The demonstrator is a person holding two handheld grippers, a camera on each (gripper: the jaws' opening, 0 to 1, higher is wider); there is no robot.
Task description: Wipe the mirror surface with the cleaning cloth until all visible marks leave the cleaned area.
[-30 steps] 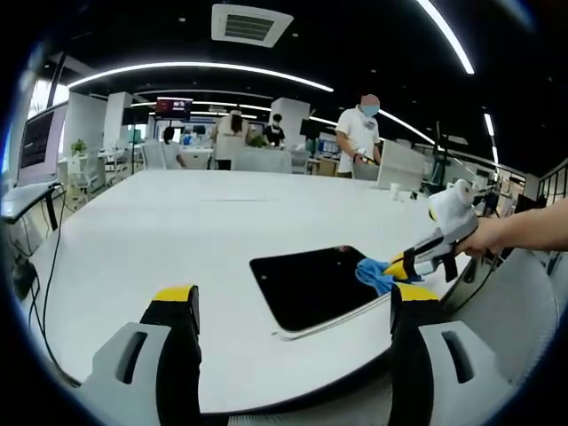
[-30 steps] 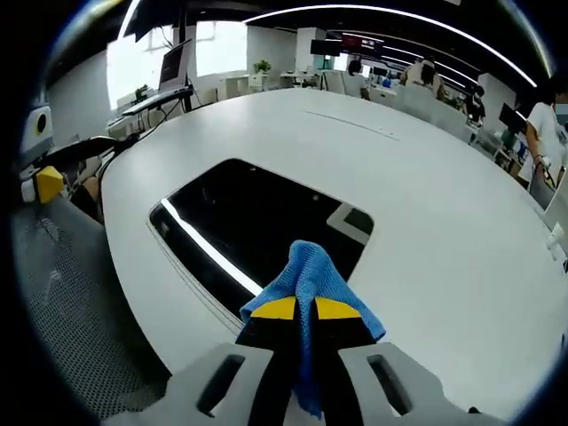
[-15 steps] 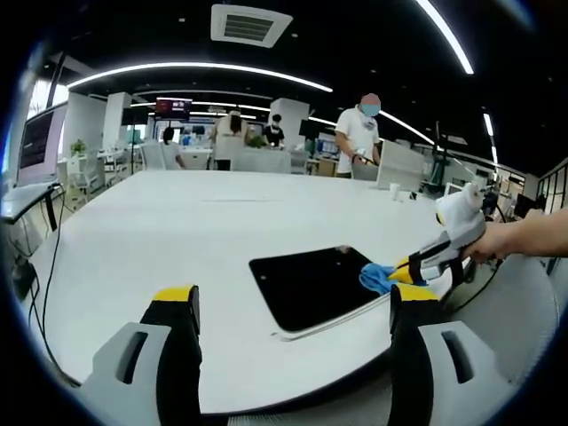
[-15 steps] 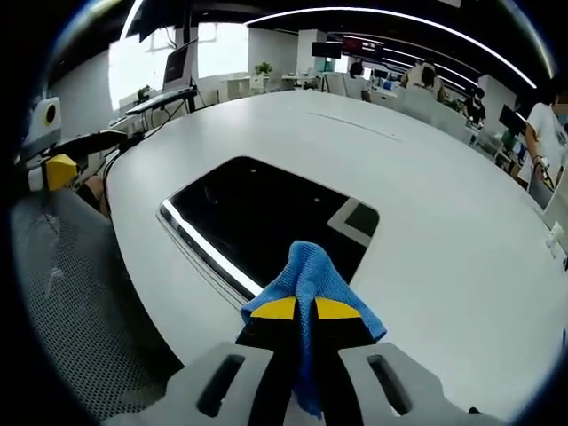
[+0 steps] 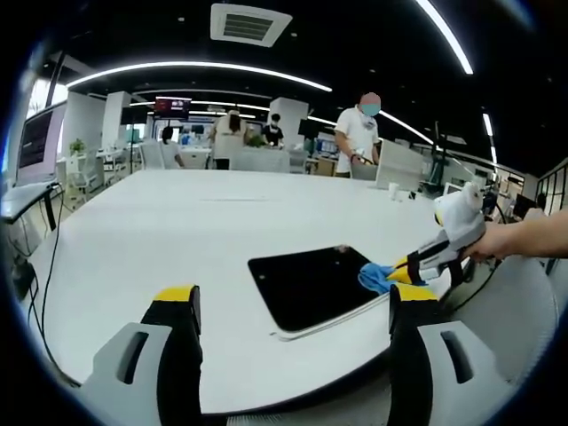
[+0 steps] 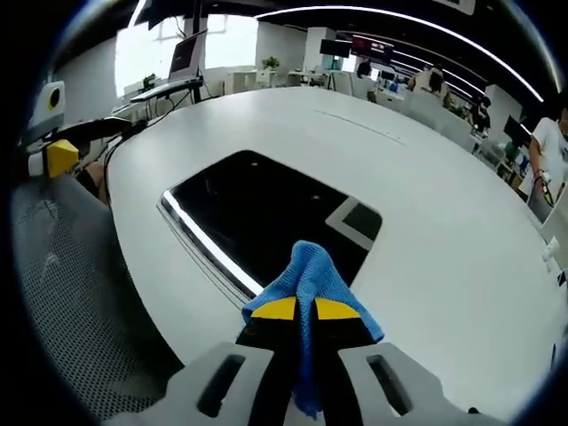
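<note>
Right gripper view: cloth (image 6: 306,275) unmoved at mirror (image 6: 257,213) edge.

Blue cloth (image 6: 306,271), black mirror (image 6: 257,213), white table (image 6: 444,231), yellow-tipped blk jaws.

Wide bare table (image 5: 177,231) stretches to its far edge, open passage on every side of the mirror (image 5: 311,286); the mirror lies flat near the near edge, no barrier; right gripper (image 5: 404,269) with blue cloth (image 6: 306,277) occupies the mirror's right corner; a mesh chair (image 6: 62,293) crowds the near edge.
</note>
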